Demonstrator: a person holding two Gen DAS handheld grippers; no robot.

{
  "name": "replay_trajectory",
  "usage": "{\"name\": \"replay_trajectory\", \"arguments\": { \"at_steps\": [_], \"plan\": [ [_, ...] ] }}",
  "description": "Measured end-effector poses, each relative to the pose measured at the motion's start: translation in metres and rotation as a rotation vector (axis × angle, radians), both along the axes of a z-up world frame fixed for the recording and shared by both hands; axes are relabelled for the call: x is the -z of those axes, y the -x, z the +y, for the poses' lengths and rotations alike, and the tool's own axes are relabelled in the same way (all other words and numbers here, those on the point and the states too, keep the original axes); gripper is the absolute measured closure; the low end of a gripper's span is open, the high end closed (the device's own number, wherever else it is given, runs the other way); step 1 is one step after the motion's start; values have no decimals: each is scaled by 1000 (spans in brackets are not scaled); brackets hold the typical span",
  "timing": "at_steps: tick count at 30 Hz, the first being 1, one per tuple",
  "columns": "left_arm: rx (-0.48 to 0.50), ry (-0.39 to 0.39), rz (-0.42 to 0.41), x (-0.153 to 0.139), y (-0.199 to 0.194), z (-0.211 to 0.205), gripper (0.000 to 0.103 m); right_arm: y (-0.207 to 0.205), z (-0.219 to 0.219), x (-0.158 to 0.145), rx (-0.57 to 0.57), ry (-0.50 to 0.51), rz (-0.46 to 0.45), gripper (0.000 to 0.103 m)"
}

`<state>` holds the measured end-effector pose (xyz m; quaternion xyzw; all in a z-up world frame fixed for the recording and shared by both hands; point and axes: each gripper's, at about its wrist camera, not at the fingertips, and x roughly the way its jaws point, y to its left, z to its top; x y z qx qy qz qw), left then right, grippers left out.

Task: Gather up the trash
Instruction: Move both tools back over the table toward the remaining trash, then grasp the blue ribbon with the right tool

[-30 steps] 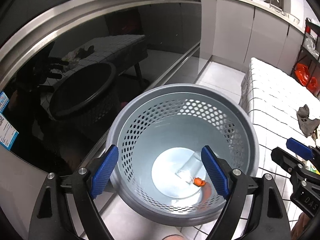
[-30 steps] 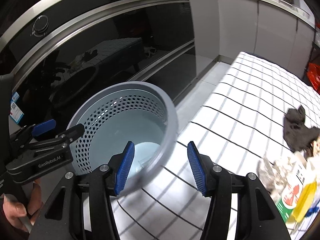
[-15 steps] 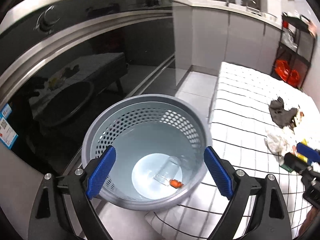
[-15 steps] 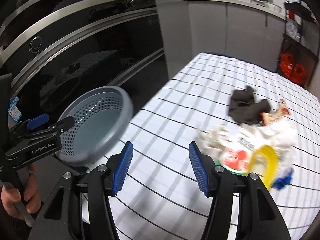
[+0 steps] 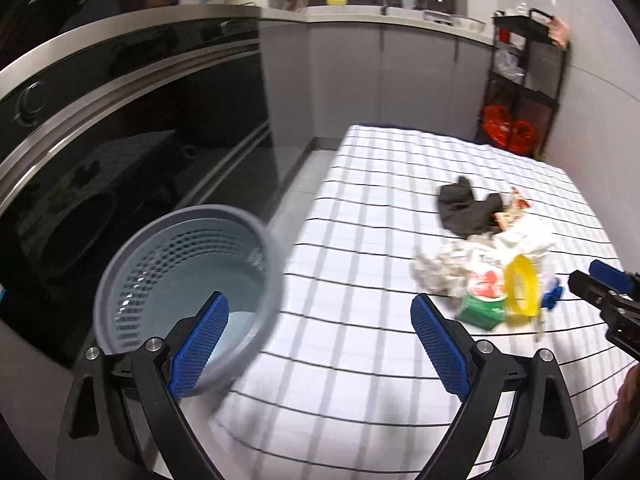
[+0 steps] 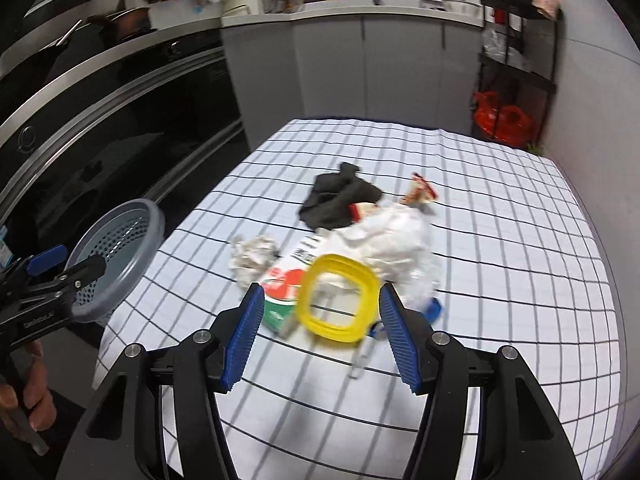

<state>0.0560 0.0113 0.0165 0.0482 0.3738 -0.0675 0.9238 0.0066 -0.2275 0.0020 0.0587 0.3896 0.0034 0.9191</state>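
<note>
Opening left gripper [image 5: 320, 336] and right gripper [image 6: 318, 334], both empty.

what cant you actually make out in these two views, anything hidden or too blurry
- Basket contents: in the left wrist view the left gripper's finger covers the floor; in the right wrist view it is too small.
- Carton print: motion blur, and the yellow frame overlaps it.
- Blue item: mostly behind the right gripper's finger.
- What lies under the white bag and black cloth.
</note>
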Motion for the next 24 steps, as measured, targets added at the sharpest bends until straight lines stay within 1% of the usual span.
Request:
{"name": "replay_trajectory", "arguments": {
  "at_steps": [4,8,10,12,16,24],
  "plan": [
    [29,-4,-10,-2,1,-29,12,7,-23,5,45,-5,3,46],
    [45,20,-6,-2,-3,-53,12,14,-39,12,75,-2,5,46],
    [50,20,-10,0,-4,-61,11,17,-46,16,84,-11,5,45],
    [53,7,-15,3,-4,-66,10,20,-52,19,94,-15,3,42],
    [63,-14,-10,13,-4,-75,10,23,-60,30,97,-20,22,42],
    [76,-49,7,31,-7,-83,10,16,-59,61,87,-46,104,41]
  ]
}}
